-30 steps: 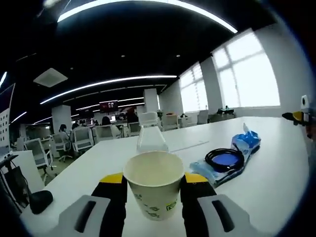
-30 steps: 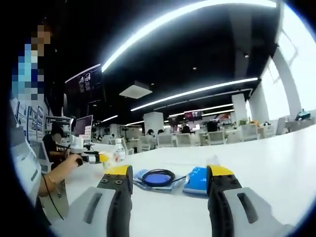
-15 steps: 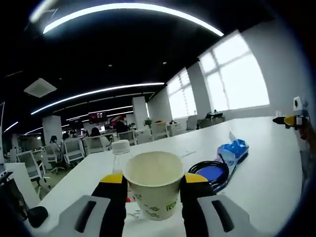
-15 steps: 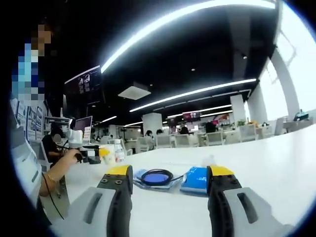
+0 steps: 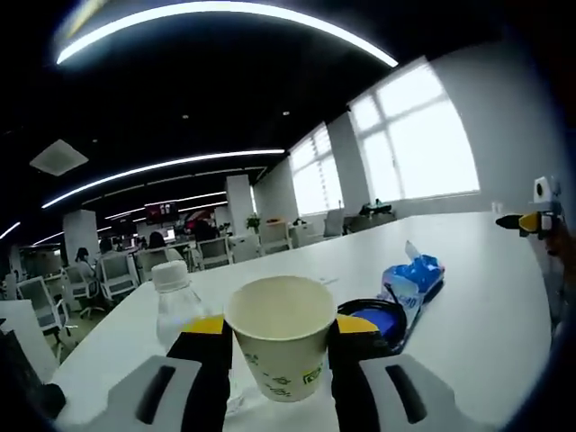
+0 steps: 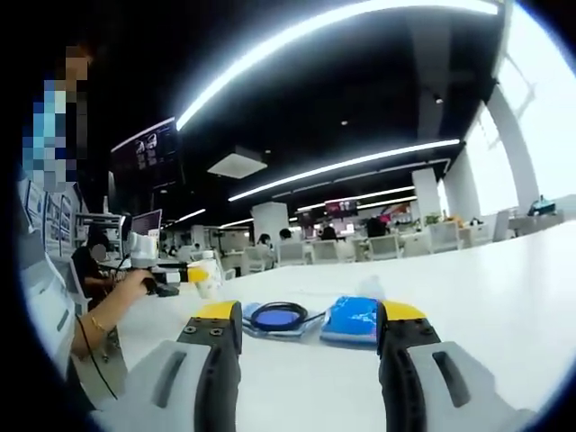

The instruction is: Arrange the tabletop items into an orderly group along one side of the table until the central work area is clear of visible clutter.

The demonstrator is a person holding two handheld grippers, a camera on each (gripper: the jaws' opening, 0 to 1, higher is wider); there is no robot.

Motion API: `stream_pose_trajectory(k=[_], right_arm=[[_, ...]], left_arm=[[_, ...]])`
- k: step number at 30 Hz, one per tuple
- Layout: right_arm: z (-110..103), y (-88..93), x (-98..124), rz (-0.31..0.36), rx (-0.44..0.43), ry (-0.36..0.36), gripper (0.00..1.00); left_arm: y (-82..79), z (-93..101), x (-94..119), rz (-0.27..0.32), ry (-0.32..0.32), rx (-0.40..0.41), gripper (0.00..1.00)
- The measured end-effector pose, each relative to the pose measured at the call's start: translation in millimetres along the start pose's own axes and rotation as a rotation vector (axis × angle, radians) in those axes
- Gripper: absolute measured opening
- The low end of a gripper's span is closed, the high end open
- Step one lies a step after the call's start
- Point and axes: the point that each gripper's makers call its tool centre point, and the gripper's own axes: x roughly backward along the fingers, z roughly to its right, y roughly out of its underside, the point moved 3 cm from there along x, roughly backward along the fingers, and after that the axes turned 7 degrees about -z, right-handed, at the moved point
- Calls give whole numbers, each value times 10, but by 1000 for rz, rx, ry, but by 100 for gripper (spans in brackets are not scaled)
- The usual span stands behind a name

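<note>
Two hand-held grippers | left hand-held gripper (image 5: 281, 337) clamps a white paper cup (image 5: 280, 333) upright so it travels level above the white desk (image 5: 486, 297), beside the clear plastic bottle (image 5: 176, 301) | right hand-held gripper (image 6: 309, 326) gapes wide, holding nothing, facing the blue wipes packet (image 6: 352, 319) near that bottle (image 6: 210, 270)

A long white table (image 5: 468, 297) ran toward the far windows. On it, in the left gripper view, a clear water bottle (image 5: 176, 301) stood near left, while a black cable coil (image 5: 373, 315) lay on a blue packet (image 5: 409, 281) to the right.
</note>
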Motion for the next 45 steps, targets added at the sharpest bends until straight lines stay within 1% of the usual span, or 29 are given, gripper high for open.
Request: stream_pose_trajectory(k=[1,2,3,8,13,19,22,27,31,32,40,43,45], right_arm=[[27,44,28,-11,-8,13,58],[46,48,51,-9,-11,22,58],[77,50,92,-5,-14,31,58],[110,58,125,-4,-17,39,58],[119,78,130,-4,-26,36,58],[136,87,146,-10,-26,39,58],[174,70,195,-4,-29,51,58],[185,57,223,0,-27,57,57],[188,57,229,0,-28,57,58],[192,61,234,-3,-31,58,58],[192,66,238,-5,-37,55,58],[215,56,282,-1,-37,69,58],[222,62,287,-4,-38,73,58]], left_arm=[[-16,130,-169,-8,38,-15,41],[-14,179,-244,-13,48,-23,41],[71,292,-401,-42,67,-36,41],[119,378,-450,-60,82,-43,41],[170,363,-550,-92,81,-68,41],[177,371,-585,-92,75,-86,41],[209,335,-675,-101,60,-90,41],[264,320,-745,-113,56,-80,41],[268,294,-768,-101,45,-50,41],[285,279,-790,-107,37,-52,41],[315,277,-814,-116,39,-47,41],[460,301,-893,-159,35,-46,42],[495,317,-905,-173,35,-50,42]])
